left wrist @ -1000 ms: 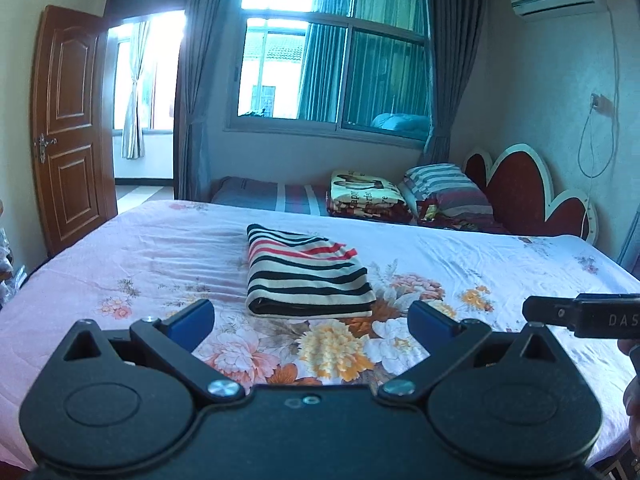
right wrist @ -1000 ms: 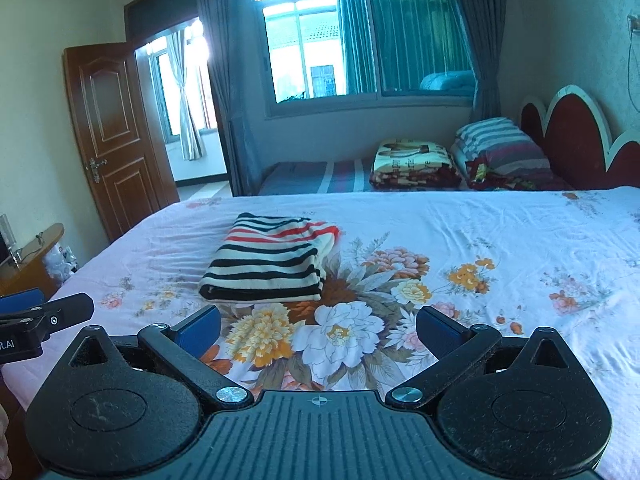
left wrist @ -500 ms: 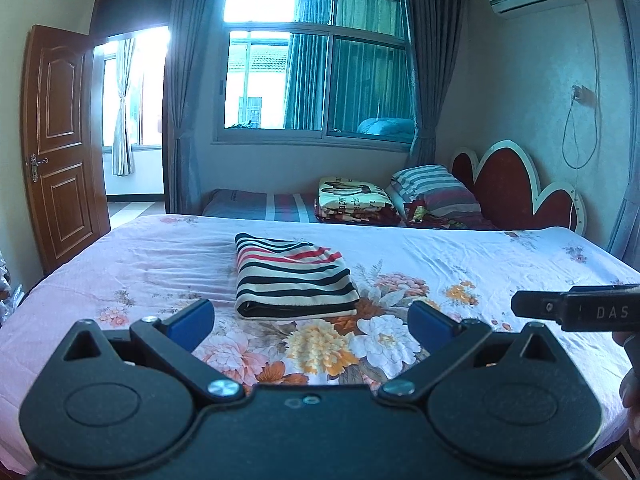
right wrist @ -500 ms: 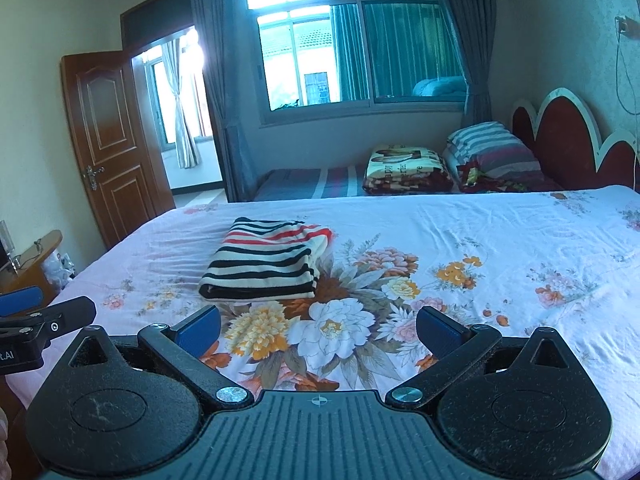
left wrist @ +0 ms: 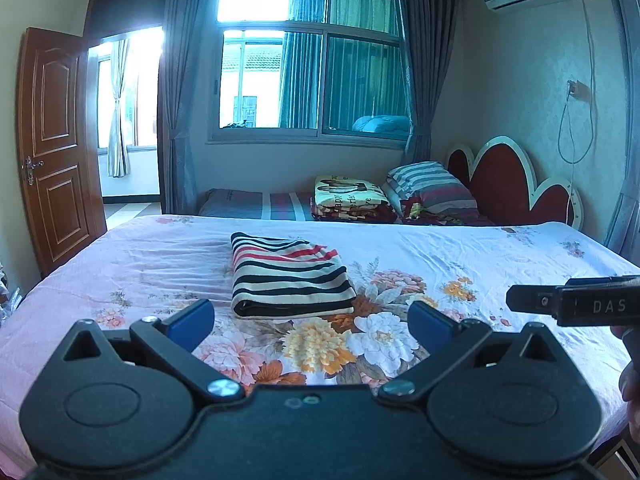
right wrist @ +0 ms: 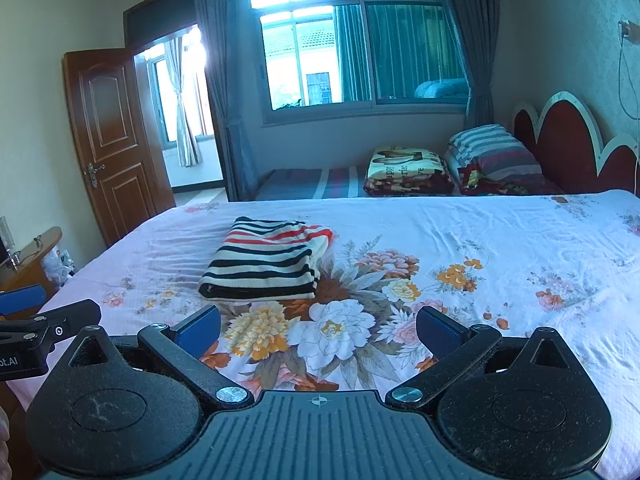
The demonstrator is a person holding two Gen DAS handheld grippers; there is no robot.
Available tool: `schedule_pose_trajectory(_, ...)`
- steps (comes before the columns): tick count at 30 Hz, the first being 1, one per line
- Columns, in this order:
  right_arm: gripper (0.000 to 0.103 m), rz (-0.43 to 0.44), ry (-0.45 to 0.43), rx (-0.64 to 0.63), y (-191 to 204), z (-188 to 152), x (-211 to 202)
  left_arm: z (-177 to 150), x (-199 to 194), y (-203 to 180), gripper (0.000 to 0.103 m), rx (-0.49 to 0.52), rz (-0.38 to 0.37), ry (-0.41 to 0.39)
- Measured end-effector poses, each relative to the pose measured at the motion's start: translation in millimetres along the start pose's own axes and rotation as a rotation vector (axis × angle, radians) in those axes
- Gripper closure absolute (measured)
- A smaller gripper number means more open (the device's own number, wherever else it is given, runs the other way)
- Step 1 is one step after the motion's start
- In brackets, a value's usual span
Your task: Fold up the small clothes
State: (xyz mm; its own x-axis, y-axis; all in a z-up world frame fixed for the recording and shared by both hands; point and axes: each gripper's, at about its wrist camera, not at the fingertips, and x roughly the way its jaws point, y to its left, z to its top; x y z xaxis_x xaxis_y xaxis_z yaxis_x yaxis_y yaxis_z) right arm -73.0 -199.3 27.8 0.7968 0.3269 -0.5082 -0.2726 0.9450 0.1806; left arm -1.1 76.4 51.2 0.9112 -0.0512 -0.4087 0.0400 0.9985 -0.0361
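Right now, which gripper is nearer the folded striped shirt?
Left, narrowly, as a judgement. The left gripper hovers open almost straight in front of the striped shirt; the right gripper sits open, offset to the shirt's right, touching nothing.

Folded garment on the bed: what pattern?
Black, cream and red stripes on the folded garment, clearest from the left wrist.

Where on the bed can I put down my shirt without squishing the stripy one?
The widest bare patch of the bed lies right of the folded striped garment, stretching toward the headboard. Another strip lies left of it, toward the door. The far side is crowded with a blanket and pillow.
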Motion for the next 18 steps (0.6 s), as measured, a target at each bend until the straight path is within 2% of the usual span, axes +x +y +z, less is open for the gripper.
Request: schedule_pose_trajectory(18,0.000,0.003,0.002,-0.024,0.0,1.0,3.6,-0.5,-0.5,2.3,0.001,0.004,-0.003,0.000)
